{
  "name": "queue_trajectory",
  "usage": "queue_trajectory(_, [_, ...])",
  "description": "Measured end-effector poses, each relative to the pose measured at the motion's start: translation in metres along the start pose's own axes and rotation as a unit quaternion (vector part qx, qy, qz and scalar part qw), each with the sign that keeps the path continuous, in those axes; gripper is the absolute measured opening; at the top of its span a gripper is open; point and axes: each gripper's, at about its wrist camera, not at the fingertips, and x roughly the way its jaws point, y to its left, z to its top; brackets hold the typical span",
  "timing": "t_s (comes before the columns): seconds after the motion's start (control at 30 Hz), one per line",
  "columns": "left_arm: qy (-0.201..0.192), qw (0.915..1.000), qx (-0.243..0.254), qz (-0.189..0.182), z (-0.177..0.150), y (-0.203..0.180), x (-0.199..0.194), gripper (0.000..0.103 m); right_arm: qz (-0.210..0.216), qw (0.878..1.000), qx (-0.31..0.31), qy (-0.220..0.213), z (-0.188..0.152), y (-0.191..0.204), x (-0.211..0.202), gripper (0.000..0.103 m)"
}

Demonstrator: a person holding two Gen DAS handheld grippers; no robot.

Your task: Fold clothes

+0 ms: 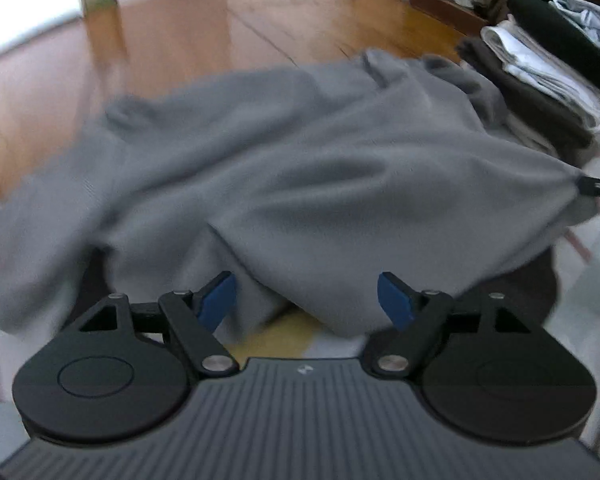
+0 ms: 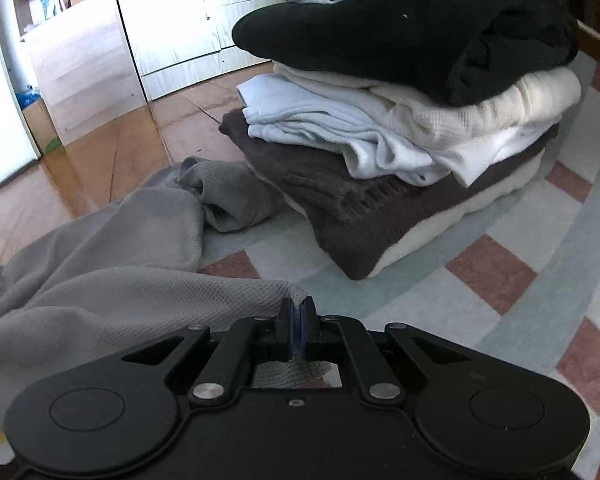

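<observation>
A grey garment [image 1: 284, 168] is spread rumpled across the rug [image 2: 500, 264] and wooden floor [image 1: 204, 32]. Its edge is clamped in the right claw [image 2: 298, 320]; the left claw [image 1: 307, 300] is held apart. Folded clothes [image 2: 400, 112] are stacked nearby.

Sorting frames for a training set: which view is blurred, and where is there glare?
Left wrist view: motion blur smears the grey garment; window glare on the wooden floor. Right wrist view: sharp, knit weave visible at the shut right gripper; mild floor sheen; fisheye bends the cabinets.

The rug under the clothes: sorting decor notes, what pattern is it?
The rug is checked in reddish-brown, white and pale blue-grey squares, clearest in the right wrist view.
</observation>
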Motion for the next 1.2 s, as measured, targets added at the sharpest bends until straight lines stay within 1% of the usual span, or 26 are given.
queue_trajectory(0.07, [0.027,0.9977,-0.031,-0.053,0.001,0.010,0.012,0.076,0.018,1.000,0.019,-0.006,0.002,-0.005,-0.002,0.010])
queue_trajectory(0.13, [0.059,0.9941,-0.036,-0.084,-0.006,0.010,0.027,0.074,0.033,0.999,0.036,-0.019,0.003,-0.007,-0.006,0.011])
queue_trajectory(0.17, [0.067,0.9947,-0.017,-0.077,-0.008,0.004,0.033,0.074,0.038,0.999,0.034,-0.018,0.003,-0.005,-0.006,0.011])
queue_trajectory(0.2, [0.062,0.9959,0.007,-0.065,-0.007,-0.003,0.033,0.072,0.043,0.998,0.031,-0.017,0.003,-0.004,-0.006,0.011])
queue_trajectory(0.27, [0.047,0.9973,0.031,-0.046,-0.007,-0.011,0.033,0.051,0.053,0.998,0.026,-0.015,0.002,-0.001,-0.005,0.011])
queue_trajectory(0.3, [0.038,0.9980,0.031,-0.040,-0.006,-0.010,0.033,0.031,0.058,0.998,0.023,-0.014,0.002,0.001,-0.005,0.011])
queue_trajectory(0.33, [0.027,0.9987,0.018,-0.039,-0.002,-0.005,0.031,0.019,0.062,0.998,0.021,-0.014,0.002,0.002,-0.005,0.011])
queue_trajectory(0.37, [0.016,0.9991,0.006,-0.038,0.002,-0.001,0.030,0.015,0.067,0.997,0.018,-0.013,0.002,0.004,-0.004,0.011])
queue_trajectory(0.4, [0.002,0.9994,-0.009,-0.034,0.006,0.005,0.029,0.014,0.072,0.997,0.015,-0.012,0.002,0.006,-0.004,0.011])
queue_trajectory(0.47, [-0.040,0.9986,-0.034,-0.007,0.015,0.011,0.025,0.014,0.082,0.997,0.010,-0.010,0.001,0.009,-0.004,0.011])
queue_trajectory(0.5, [-0.057,0.9977,-0.037,0.004,0.016,0.012,0.022,0.014,0.087,0.996,0.008,-0.009,0.001,0.010,-0.003,0.012])
queue_trajectory(0.57, [-0.090,0.9950,-0.043,0.009,0.017,0.014,0.017,0.014,0.097,0.995,0.002,-0.007,0.001,0.013,-0.003,0.014])
queue_trajectory(0.6, [-0.108,0.9931,-0.044,0.011,0.017,0.013,0.014,0.014,0.102,0.995,0.000,-0.006,0.000,0.015,-0.003,0.017])
queue_trajectory(0.63, [-0.128,0.9908,-0.043,0.015,0.019,0.013,0.009,0.014,0.105,0.994,-0.005,-0.006,0.000,0.017,-0.003,0.025])
queue_trajectory(0.67, [-0.148,0.9880,-0.039,0.024,0.022,0.012,0.005,0.014,0.096,0.995,-0.017,-0.011,-0.001,0.020,-0.004,0.030])
queue_trajectory(0.7, [-0.166,0.9846,-0.027,0.048,0.023,0.010,-0.002,0.014,0.088,0.996,-0.028,-0.018,-0.001,0.024,-0.007,0.038])
queue_trajectory(0.77, [-0.191,0.9744,0.008,0.119,0.026,0.006,-0.008,0.014,0.064,0.996,-0.043,-0.046,-0.002,0.028,-0.015,0.039])
queue_trajectory(0.8, [-0.196,0.9719,0.009,0.130,0.024,0.010,-0.011,0.014,0.053,0.996,-0.050,-0.060,-0.002,0.030,-0.020,0.039])
queue_trajectory(0.83, [-0.191,0.9743,-0.008,0.119,0.023,0.018,-0.013,0.014,0.042,0.995,-0.058,-0.074,-0.002,0.033,-0.025,0.039])
queue_trajectory(0.9, [-0.179,0.9790,-0.057,0.078,0.021,0.035,-0.015,0.013,0.034,0.991,-0.083,-0.100,-0.005,0.044,-0.037,0.040])
queue_trajectory(0.97, [-0.172,0.9789,-0.103,0.037,0.020,0.049,-0.019,0.012,0.068,0.985,-0.120,-0.103,-0.011,0.061,-0.047,0.040])
queue_trajectory(1.0, [-0.174,0.9768,-0.125,0.007,0.020,0.055,-0.020,0.011,0.086,0.981,-0.138,-0.102,-0.014,0.071,-0.051,0.039])
queue_trajectory(1.03, [-0.172,0.9741,-0.143,-0.032,0.022,0.061,-0.022,0.009,0.108,0.977,-0.160,-0.093,-0.020,0.082,-0.053,0.039])
queue_trajectory(1.1, [-0.167,0.9637,-0.178,-0.107,0.024,0.072,-0.025,0.009,0.150,0.965,-0.201,-0.073,-0.032,0.104,-0.057,0.039])
queue_trajectory(1.17, [-0.160,0.9524,-0.204,-0.160,0.021,0.081,-0.027,0.009,0.188,0.952,-0.237,-0.048,-0.046,0.124,-0.059,0.039])
queue_trajectory(1.2, [-0.154,0.9445,-0.223,-0.186,0.019,0.087,-0.027,0.009,0.205,0.945,-0.254,-0.037,-0.052,0.133,-0.060,0.039])
